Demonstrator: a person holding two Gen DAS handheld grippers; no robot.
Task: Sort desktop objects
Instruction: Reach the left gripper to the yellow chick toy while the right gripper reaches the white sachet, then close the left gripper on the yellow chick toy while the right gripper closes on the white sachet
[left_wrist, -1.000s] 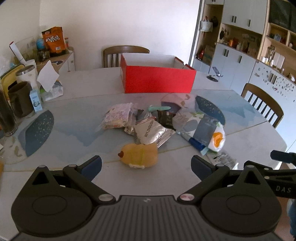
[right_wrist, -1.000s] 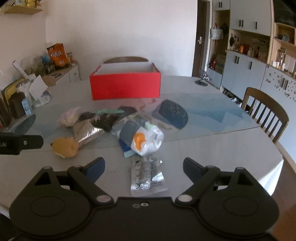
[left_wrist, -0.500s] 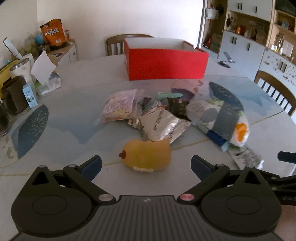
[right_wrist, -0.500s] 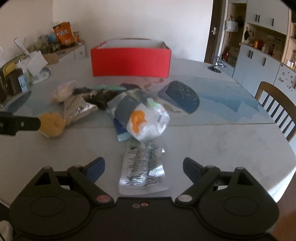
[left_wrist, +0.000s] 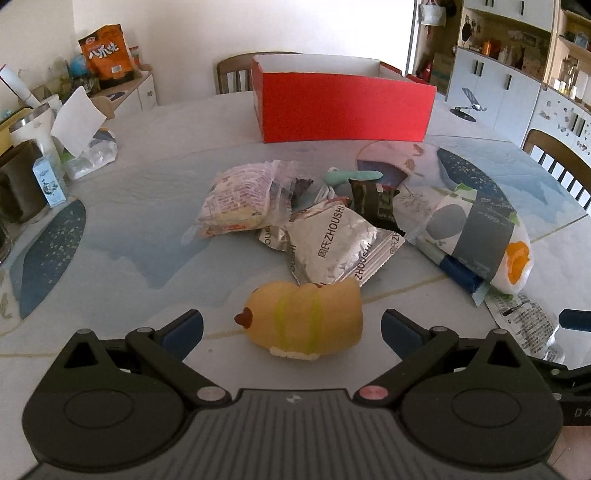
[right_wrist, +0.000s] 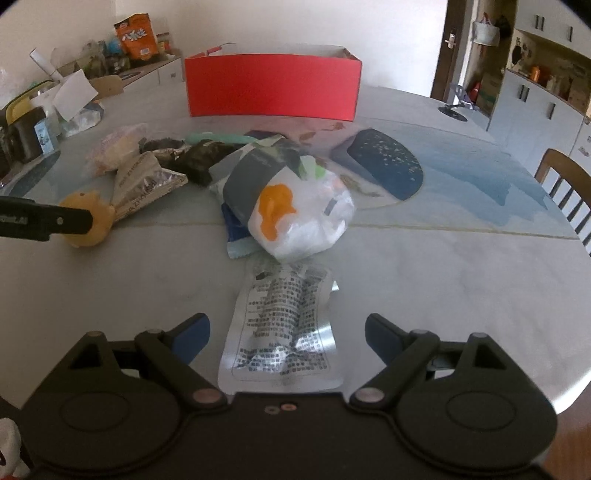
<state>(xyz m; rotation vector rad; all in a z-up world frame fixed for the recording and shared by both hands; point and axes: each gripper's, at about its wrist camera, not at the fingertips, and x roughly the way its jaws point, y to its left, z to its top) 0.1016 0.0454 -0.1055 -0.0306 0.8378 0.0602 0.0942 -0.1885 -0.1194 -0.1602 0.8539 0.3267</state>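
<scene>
The left gripper (left_wrist: 291, 326) hangs low over the surface (left_wrist: 155, 184), jaws spread wide either side of a yellow duck toy (left_wrist: 304, 319) lying crosswise, beak pointing left. The right gripper (right_wrist: 287, 334) is likewise spread, straddling a clear printed packet (right_wrist: 282, 330) whose long axis runs away from it. Beyond lies the snack pile, then a red box (left_wrist: 343, 105), its contents hidden.

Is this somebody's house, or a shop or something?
Most likely a home dining room. There is a big round table with wooden chairs around it, cupboards and shelves along the wall, and snack packets and a yellow toy chick lying out beside a red box.
</scene>
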